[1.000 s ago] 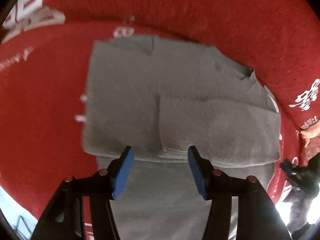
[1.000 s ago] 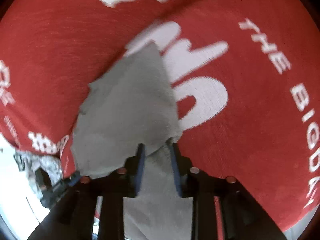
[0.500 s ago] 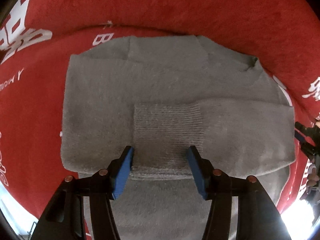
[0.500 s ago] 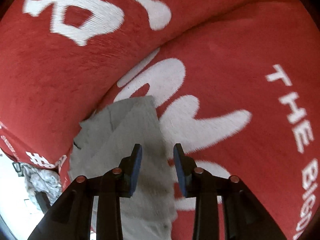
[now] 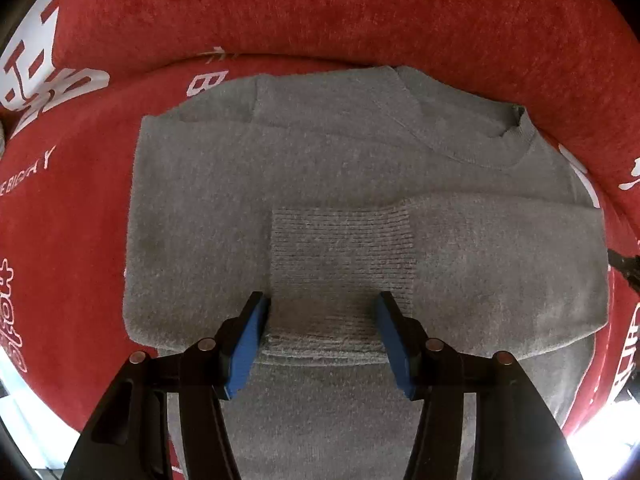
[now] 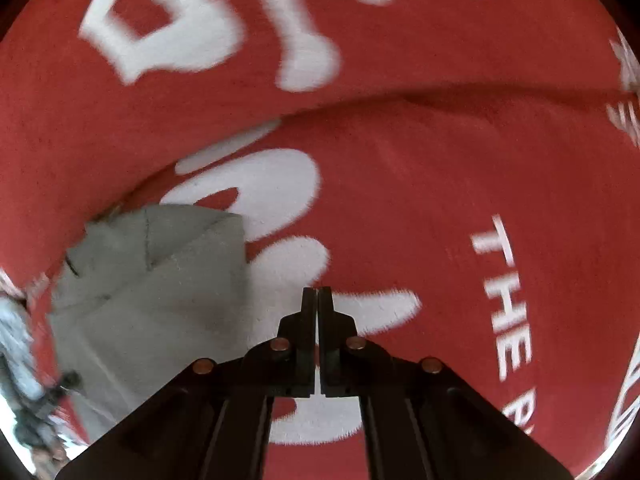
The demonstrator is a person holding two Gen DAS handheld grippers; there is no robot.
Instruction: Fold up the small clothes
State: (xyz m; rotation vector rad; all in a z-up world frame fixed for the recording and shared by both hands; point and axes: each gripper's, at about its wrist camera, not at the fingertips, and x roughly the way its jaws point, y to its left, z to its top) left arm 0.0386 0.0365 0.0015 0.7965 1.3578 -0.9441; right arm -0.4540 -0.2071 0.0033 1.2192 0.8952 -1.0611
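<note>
A grey knit sweater (image 5: 340, 184) lies flat on the red cushion, with a sleeve folded across its body and the ribbed cuff (image 5: 340, 256) in the middle. My left gripper (image 5: 322, 312) is open, with its blue pads on either side of the cuff's near edge and just above it. In the right wrist view the sweater (image 6: 152, 292) lies at the lower left. My right gripper (image 6: 317, 300) is shut and empty, over bare red cushion to the right of the sweater.
The red cushion (image 5: 320, 12) with white lettering has a raised padded rim at the back. A grey-white bundle of cloth (image 6: 12, 344) lies at the far left edge of the right wrist view. The other gripper's dark tip (image 5: 624, 264) shows at the sweater's right side.
My right gripper let go of the sweater's edge, moved right off the garment and shut. My left gripper came closer over the folded sleeve and stayed open.
</note>
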